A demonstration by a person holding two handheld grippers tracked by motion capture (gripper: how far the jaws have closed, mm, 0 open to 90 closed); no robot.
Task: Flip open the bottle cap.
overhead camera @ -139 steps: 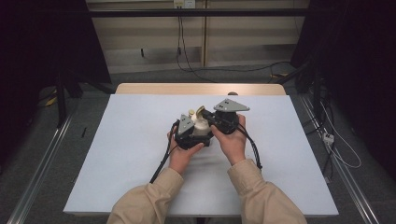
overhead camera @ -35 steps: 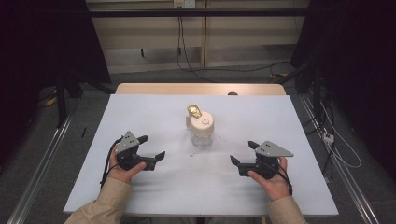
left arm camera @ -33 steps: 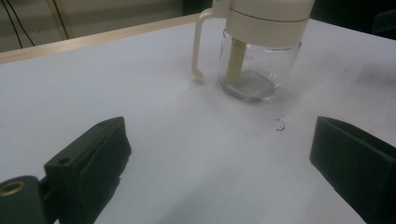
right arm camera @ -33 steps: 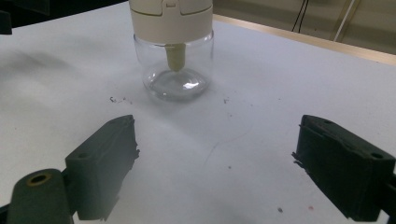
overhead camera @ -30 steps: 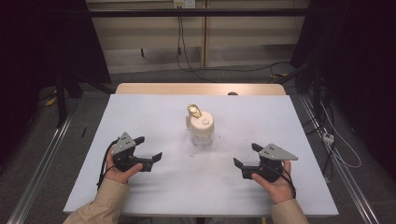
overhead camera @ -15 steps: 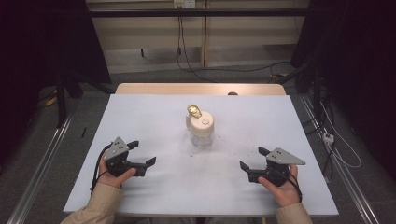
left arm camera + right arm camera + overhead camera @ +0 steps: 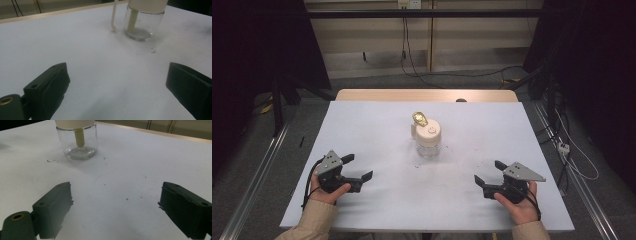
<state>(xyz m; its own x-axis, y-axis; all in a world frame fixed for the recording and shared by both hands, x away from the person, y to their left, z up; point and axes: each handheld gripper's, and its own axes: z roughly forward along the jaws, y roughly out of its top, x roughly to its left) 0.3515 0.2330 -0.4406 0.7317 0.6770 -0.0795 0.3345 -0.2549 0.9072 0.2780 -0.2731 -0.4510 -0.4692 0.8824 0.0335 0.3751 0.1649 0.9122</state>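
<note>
A glass jar (image 7: 428,145) with a cream lid stands mid-bench (image 7: 377,125), while left tongs (image 7: 358,168) and right tongs (image 7: 488,174) rest near, both gaping apart.

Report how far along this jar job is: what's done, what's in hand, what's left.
Done, apparently: the glass jar stands upright mid-table with its cream lid on. In hand: nothing; the left gripper and right gripper are open, apart from the jar, near the table's front edge. Left: nothing visibly pending.
</note>
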